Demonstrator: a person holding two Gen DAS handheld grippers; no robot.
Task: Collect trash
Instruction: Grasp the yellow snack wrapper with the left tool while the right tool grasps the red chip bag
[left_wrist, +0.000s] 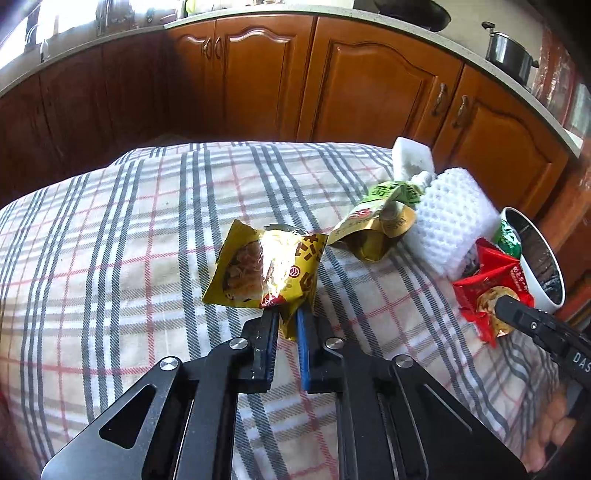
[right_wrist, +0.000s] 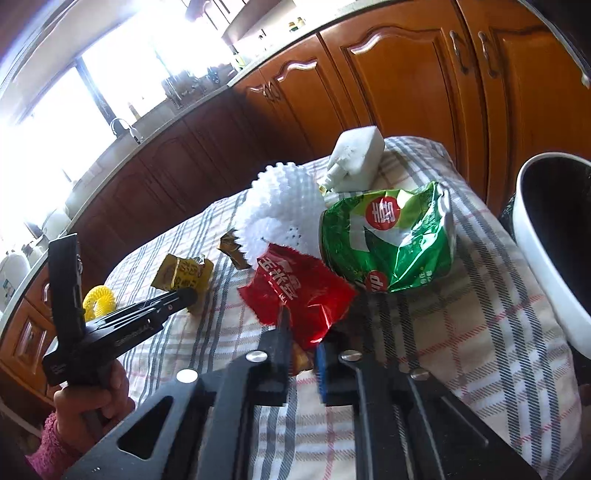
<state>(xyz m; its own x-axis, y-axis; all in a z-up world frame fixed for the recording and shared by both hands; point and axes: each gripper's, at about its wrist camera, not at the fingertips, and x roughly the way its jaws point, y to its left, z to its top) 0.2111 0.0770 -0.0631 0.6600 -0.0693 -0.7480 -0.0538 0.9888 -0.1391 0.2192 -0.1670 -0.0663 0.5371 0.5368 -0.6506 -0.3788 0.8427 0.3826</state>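
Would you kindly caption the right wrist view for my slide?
Right tongs pinch a red wrapper on the checked tablecloth, beside a green bag.

Glossy foil yellow wrapper (left_wrist: 266, 271) and red wrapper (right_wrist: 303, 291); matt woven plaid cloth (left_wrist: 129, 221); white foam netting (right_wrist: 284, 210); varnished wooden cabinets (left_wrist: 369, 85); smooth white bin (right_wrist: 546, 266).
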